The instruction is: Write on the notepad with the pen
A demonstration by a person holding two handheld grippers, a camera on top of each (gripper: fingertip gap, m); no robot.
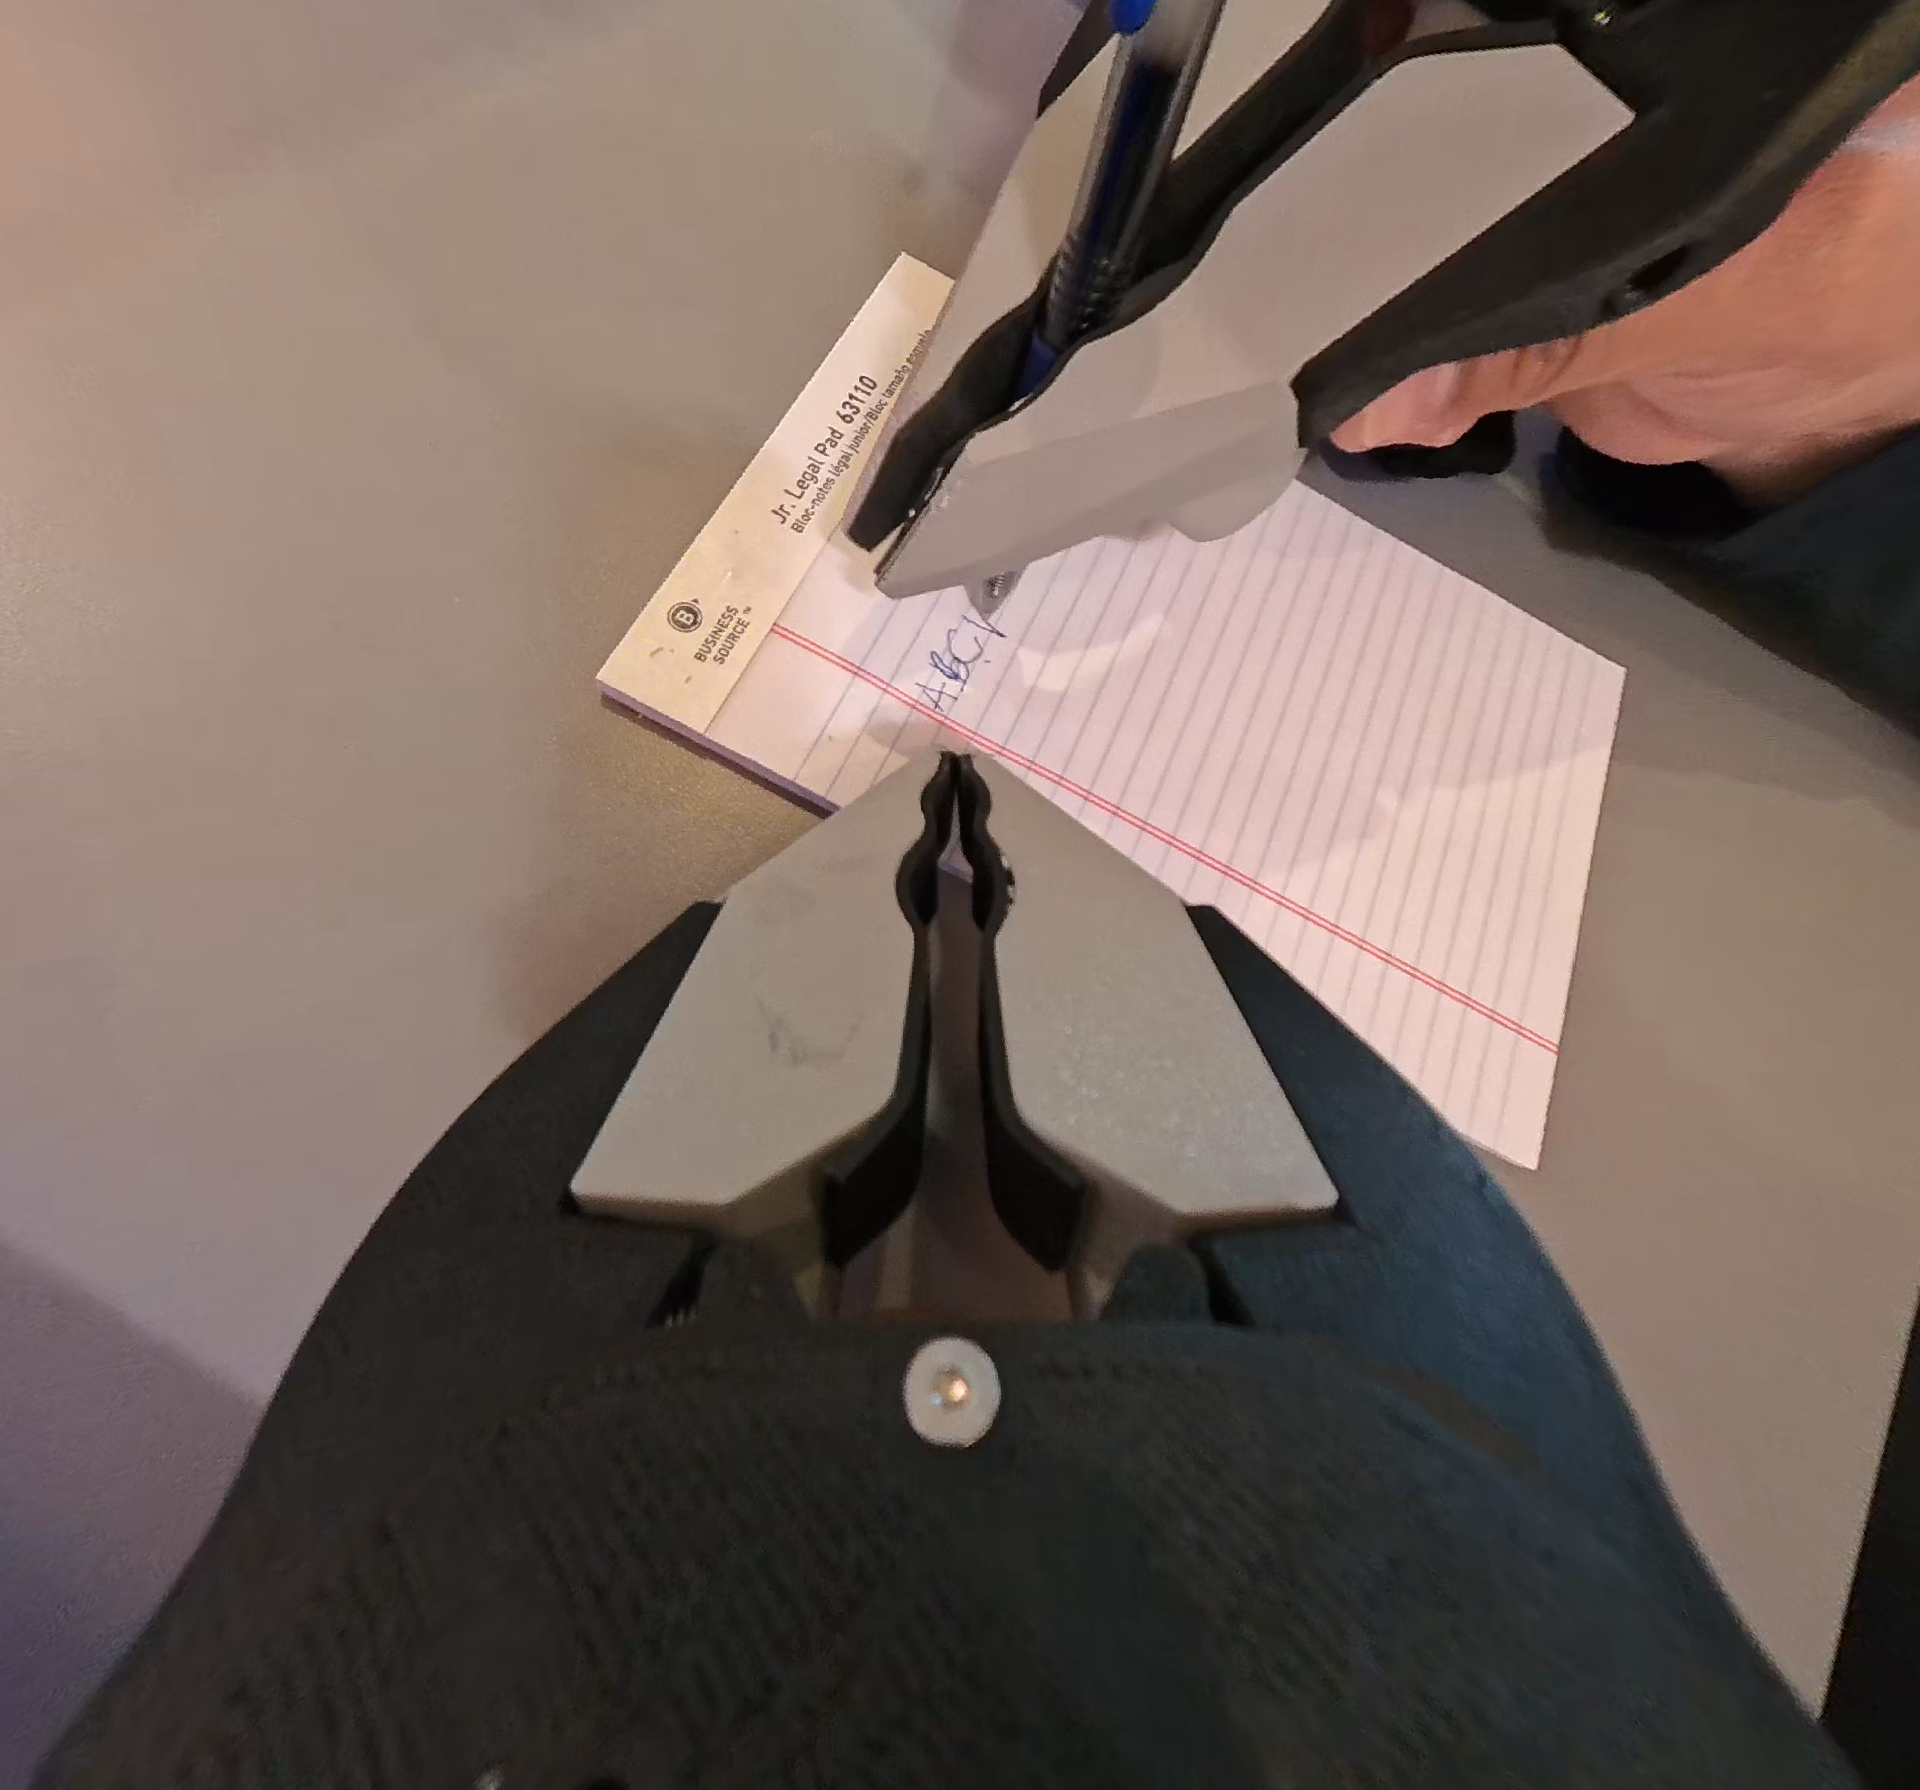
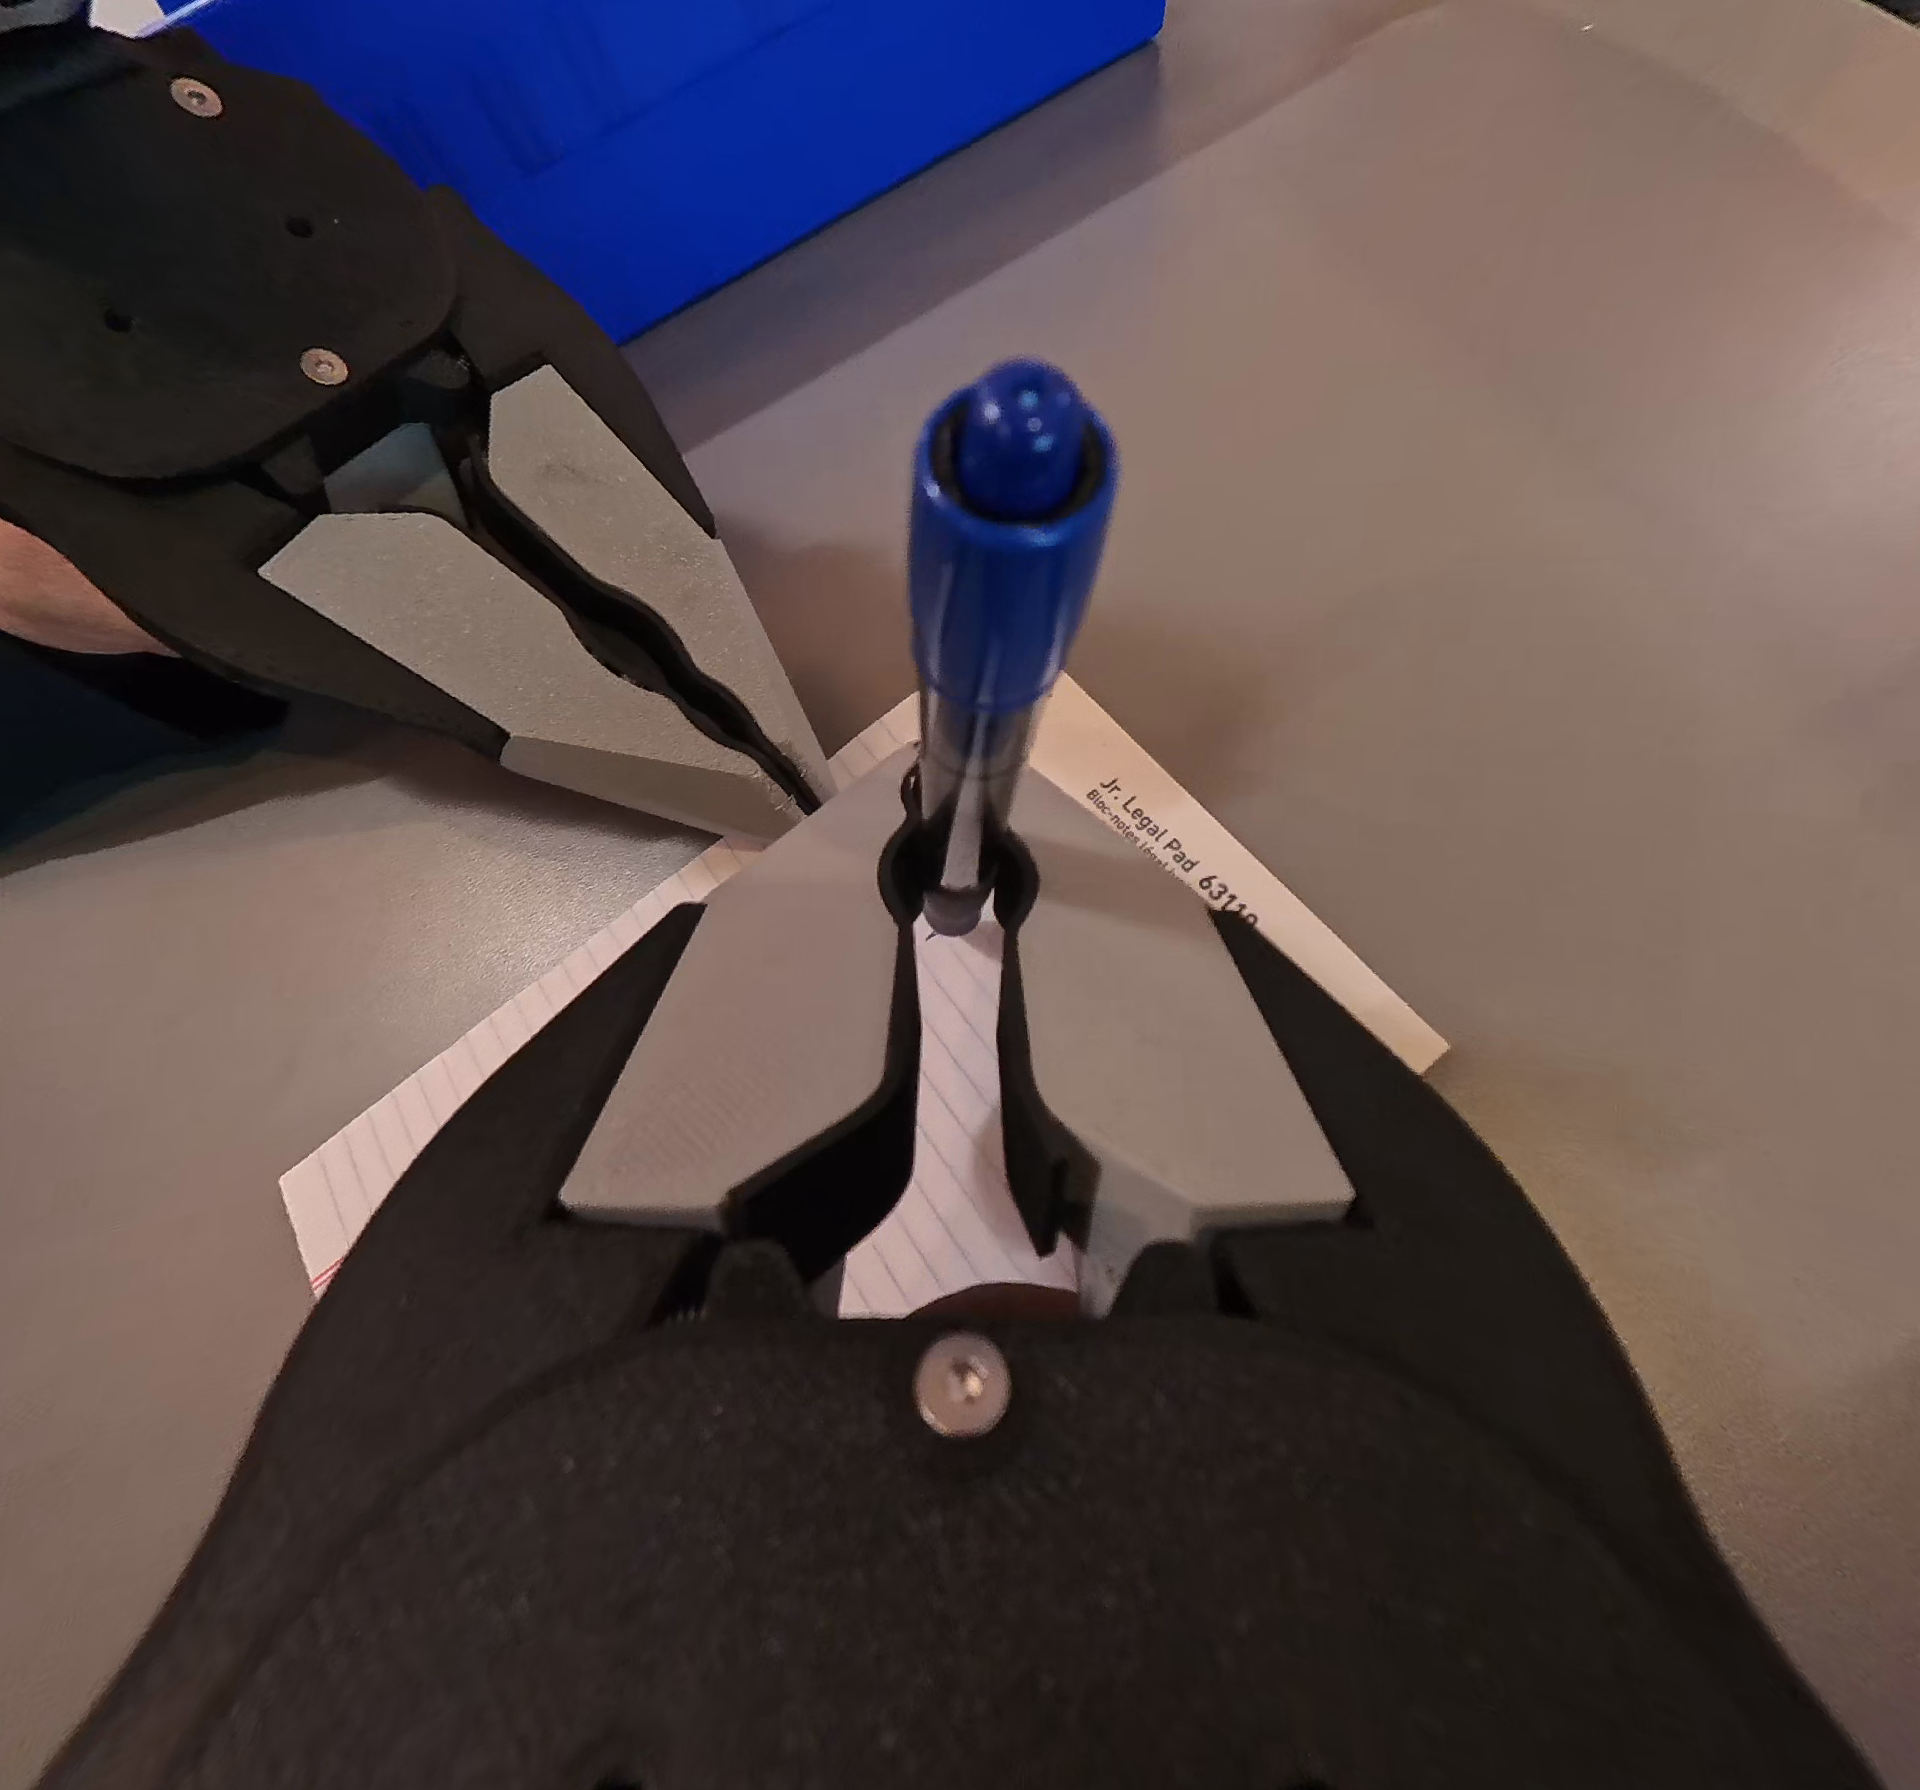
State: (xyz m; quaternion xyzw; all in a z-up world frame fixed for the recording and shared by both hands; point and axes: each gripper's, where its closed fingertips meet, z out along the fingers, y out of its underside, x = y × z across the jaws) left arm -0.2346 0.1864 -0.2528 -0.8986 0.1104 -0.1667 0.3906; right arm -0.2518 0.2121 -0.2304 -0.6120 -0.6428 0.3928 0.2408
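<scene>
A white lined notepad [image 1: 1299,805] with a cream header strip lies on the grey table. A few blue handwritten marks [image 1: 961,670] sit near its top margin. My left gripper [image 1: 954,769] is shut and empty, its tips resting on the pad's near edge. My right gripper [image 1: 883,556] is shut on a blue pen [image 1: 1132,140], which is held steeply with its tip down on the paper just past the marks. In the right wrist view, the pen [image 2: 1003,545] stands up between my right gripper's [image 2: 940,826] fingers over the notepad [image 2: 416,1148]. The left gripper [image 2: 805,800] touches the pad's corner.
A blue plastic bin [image 2: 675,78] stands on the table beyond the pad. A person's hand [image 1: 1662,369] holds the right gripper at the right edge. Bare grey table [image 2: 1455,493] lies to the right of the pad. The grippers are tip to tip, or close to it.
</scene>
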